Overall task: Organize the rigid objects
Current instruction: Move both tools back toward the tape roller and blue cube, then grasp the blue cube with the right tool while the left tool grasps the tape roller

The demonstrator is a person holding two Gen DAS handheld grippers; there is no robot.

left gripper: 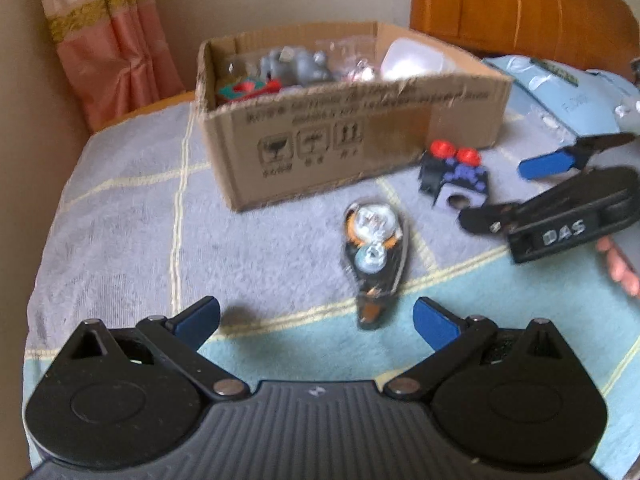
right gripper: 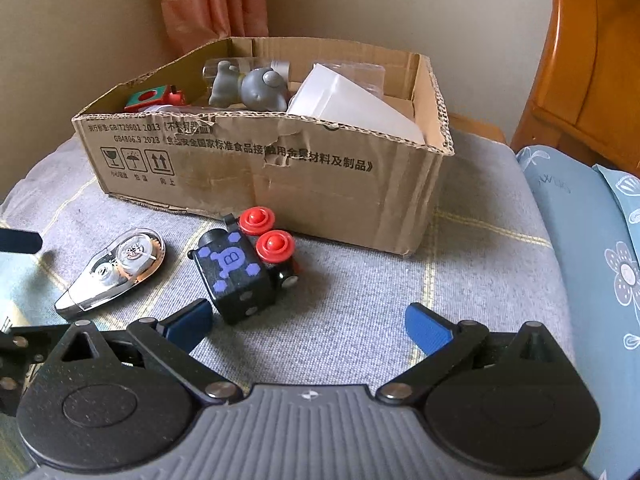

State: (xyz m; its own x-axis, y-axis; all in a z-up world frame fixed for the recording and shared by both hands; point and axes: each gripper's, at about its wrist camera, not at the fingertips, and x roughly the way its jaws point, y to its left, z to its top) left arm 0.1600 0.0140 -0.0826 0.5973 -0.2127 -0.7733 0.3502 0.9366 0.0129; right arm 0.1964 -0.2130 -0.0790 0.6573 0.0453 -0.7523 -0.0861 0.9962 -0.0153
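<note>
Both claws wide, nothing held. Left claw (left gripper: 316,322) hangs over the bed (left gripper: 120,240), lined up on the correction tape dispenser (left gripper: 373,256), which lies flat near the bed's middle, nose toward us. Right claw (right gripper: 308,324) sits just short of the black toy block (right gripper: 240,276) with purple print and two red knobs, near the front wall of the cardboard box (right gripper: 320,184).

Our read: pick the two loose items, drop them in the box.
- Dispenser is low and tapered: we'd come down steep and pinch across the wide round end, not the nose.
- Soft blanket gives, so press lightly.
- Block: close on the flat sides, clear of the knobs.

In the way: the right claw itself sits close to the dispenser, so go one at a time. Box is already crowded: grey figure (right gripper: 256,88), white container (right gripper: 352,104). Blue pillow (right gripper: 580,220) lies at the bed's right edge.
</note>
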